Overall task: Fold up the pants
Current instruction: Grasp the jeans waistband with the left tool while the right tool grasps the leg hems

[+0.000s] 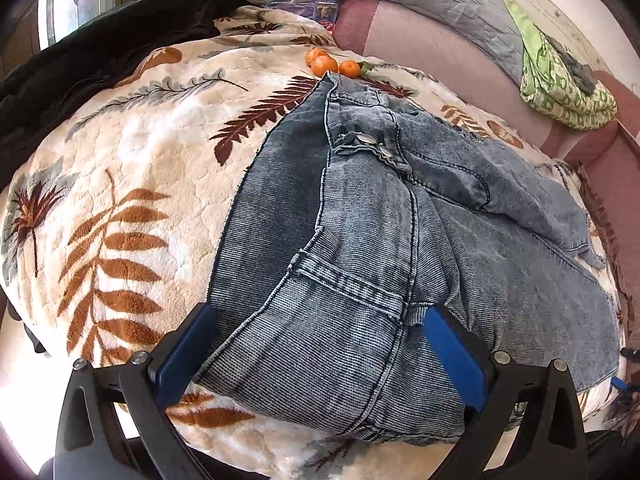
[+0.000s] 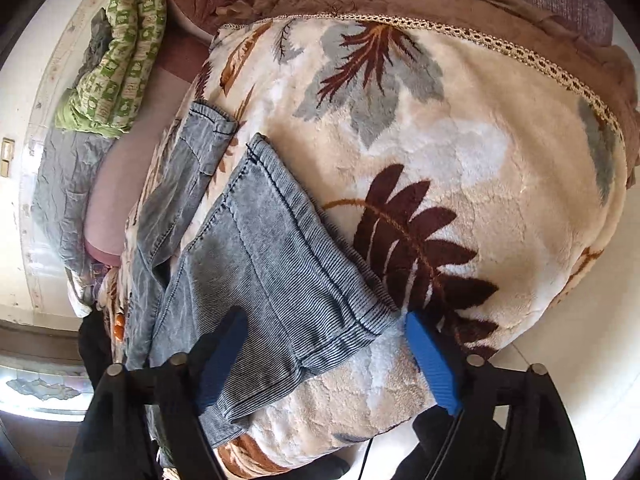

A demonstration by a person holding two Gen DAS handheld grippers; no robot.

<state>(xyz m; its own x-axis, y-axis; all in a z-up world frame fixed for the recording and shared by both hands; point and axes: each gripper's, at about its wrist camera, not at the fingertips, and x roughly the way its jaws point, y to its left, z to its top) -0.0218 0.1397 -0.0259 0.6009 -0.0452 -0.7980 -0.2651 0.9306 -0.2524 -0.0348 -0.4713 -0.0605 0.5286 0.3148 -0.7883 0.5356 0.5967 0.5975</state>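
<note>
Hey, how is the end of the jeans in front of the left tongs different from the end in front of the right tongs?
The left tongs straddle the waist end of the jeans, with metal buttons and a pocket; the right tongs straddle a leg cuff, plain with a stitched hem. The waist end is bulky and layered, the leg cuff flat and narrow. Both tongs are open, and both ends lie on the leaf-print blanket.

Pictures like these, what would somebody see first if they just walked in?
First, the faded blue jeans lying crumpled across the fluffy leaf-patterned blanket, with the open left gripper around one end and the open right gripper around a leg end. Then three oranges beyond the jeans.
</note>
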